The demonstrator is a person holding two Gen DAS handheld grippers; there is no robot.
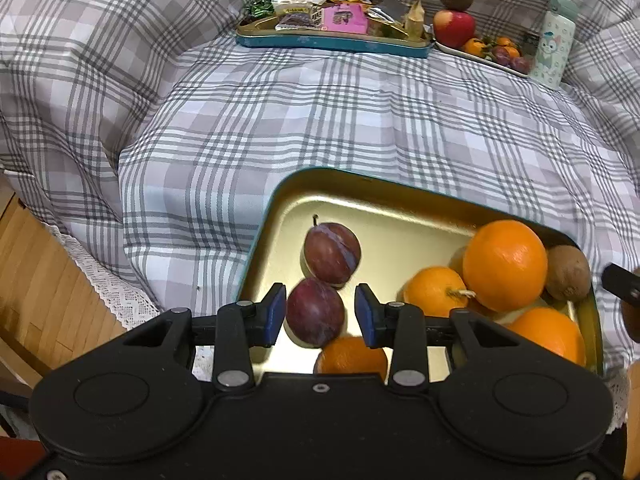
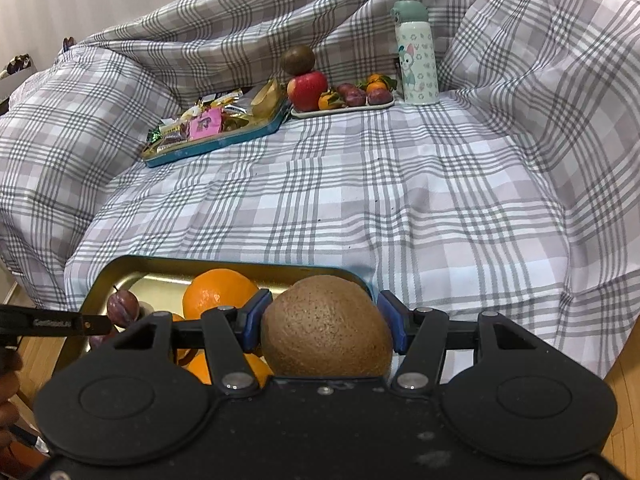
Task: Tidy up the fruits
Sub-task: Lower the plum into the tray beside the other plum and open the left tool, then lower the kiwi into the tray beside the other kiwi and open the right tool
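Observation:
A gold tin tray (image 1: 360, 196) with a teal rim lies near me on the checked cloth. It holds two plums, several oranges (image 1: 505, 264) and a kiwi (image 1: 568, 272). My left gripper (image 1: 321, 314) is open, its blue pads either side of the nearer plum (image 1: 315, 311), with a gap on the right side. The other plum (image 1: 332, 253) lies just beyond. My right gripper (image 2: 326, 326) is shut on a brown kiwi (image 2: 326, 326) over the tray's right end (image 2: 352, 274).
At the back, a white plate (image 2: 344, 110) holds a red apple (image 2: 307, 90) with a kiwi (image 2: 298, 59) on top, mandarins and plums. A teal snack tin (image 2: 216, 142) lies left of it, a bottle (image 2: 416, 56) right. Wooden floor shows at the left.

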